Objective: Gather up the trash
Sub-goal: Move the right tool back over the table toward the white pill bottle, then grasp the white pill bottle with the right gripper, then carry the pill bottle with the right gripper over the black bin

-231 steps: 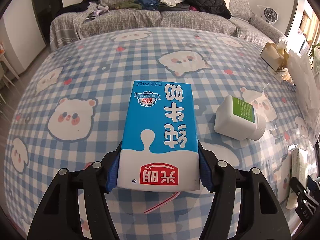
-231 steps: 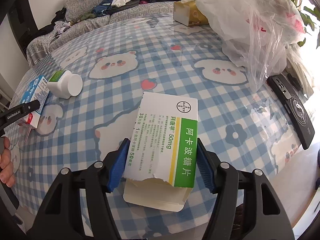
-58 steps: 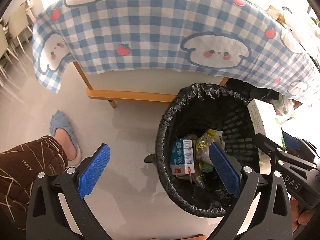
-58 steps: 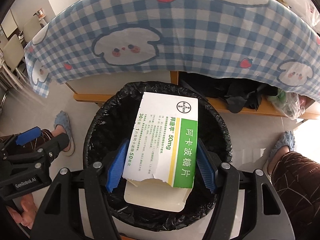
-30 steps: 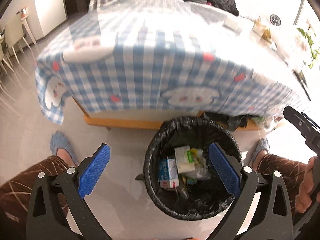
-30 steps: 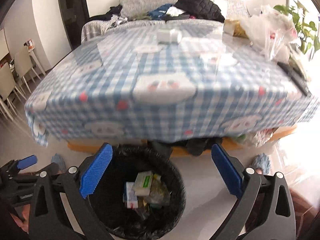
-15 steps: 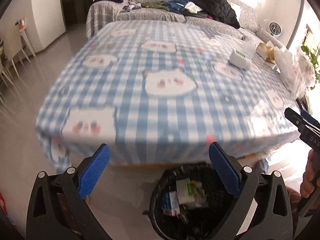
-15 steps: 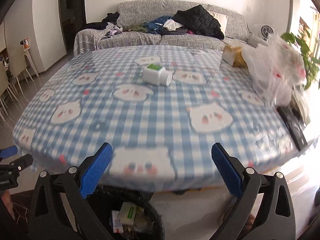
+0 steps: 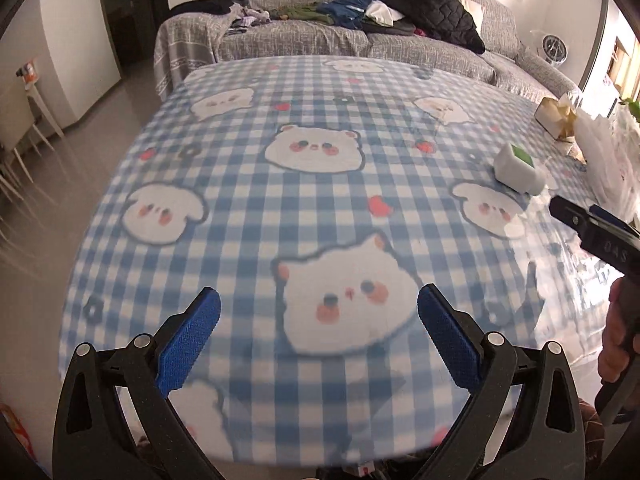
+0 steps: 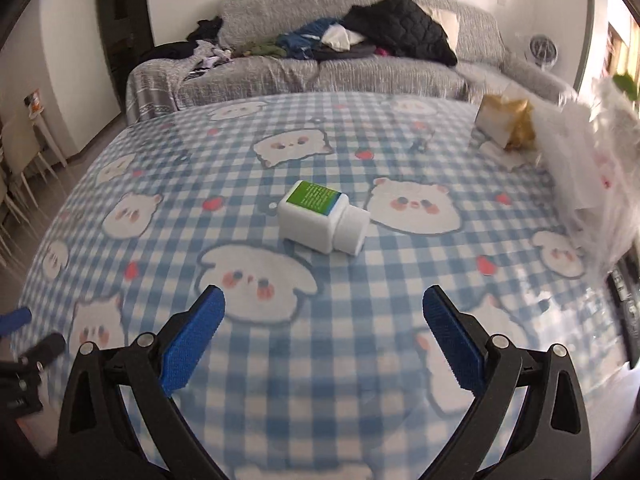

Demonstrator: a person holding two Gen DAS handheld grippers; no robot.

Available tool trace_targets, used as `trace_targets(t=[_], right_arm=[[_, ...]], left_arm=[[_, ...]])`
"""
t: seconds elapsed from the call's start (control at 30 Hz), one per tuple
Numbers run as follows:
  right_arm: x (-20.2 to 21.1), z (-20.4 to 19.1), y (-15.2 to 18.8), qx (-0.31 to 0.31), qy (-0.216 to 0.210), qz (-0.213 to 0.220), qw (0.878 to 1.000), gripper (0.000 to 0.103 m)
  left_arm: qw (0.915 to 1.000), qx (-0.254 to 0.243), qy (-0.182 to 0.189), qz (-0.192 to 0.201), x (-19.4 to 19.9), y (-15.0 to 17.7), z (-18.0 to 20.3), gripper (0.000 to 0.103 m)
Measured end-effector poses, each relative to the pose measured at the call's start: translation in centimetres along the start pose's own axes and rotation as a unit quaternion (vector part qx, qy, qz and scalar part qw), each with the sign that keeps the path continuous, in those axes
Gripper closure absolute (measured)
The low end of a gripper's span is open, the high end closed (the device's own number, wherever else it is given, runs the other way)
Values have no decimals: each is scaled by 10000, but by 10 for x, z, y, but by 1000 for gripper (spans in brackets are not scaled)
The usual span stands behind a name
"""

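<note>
Both grippers empty, jaws wide; white bottle (image 10: 323, 221) on its side at 12 o'clock of right gripper (image 10: 323, 334), cap toward 3; left gripper (image 9: 319, 332) farther.

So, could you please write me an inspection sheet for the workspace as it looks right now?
Surface: table under a blue checked tablecloth printed with cartoon animals.
Job's things: white pill bottle with a green label, lying on its side, cap to the right, ahead of the right gripper.
Clutter: tissue box and clear plastic bags at the right edge; a black device beside them.
Grippers: left gripper and right gripper both open and empty, above the near edge.
Cables: nothing seen.
Surroundings: grey sofa heaped with clothes; small fan; chairs at left.
</note>
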State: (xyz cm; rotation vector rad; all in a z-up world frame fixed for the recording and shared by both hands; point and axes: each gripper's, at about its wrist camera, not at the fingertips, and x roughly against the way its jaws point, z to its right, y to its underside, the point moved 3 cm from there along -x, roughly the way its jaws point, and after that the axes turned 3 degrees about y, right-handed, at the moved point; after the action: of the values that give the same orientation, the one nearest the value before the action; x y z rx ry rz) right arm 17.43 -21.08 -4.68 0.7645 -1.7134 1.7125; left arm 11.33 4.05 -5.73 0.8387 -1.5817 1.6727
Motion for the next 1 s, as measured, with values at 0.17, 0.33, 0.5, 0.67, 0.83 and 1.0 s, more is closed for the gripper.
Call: trace_targets(t=[0.17,0.33,0.5,0.67,0.83,1.0], right_arm=[[-34,0,-21,-447,85,-122,9989,8],[-57,2,-35,-813,104,-243,9963,11],[-71,3,-43,-890,128,-415,9951,14],[-81,-1,-42,-822,137,-561,9949,22],[-85,-2,-39,-789,111,-601,9950,34],[-83,2,-38,-803,159,-545,9952,35]], left_arm=[[9999,75,78,-94,-18,-9,-4,6],[9999,76,12,-155,-28,-11,-8,6],[9997,116,15,-194,-30,-10,-14,6],[9996,101,-10,-251,-33,-6,-16,6],[9996,99,16,-277,-36,-5,-15,6],[9995,58,22,-303,-37,-2,-13,6]])
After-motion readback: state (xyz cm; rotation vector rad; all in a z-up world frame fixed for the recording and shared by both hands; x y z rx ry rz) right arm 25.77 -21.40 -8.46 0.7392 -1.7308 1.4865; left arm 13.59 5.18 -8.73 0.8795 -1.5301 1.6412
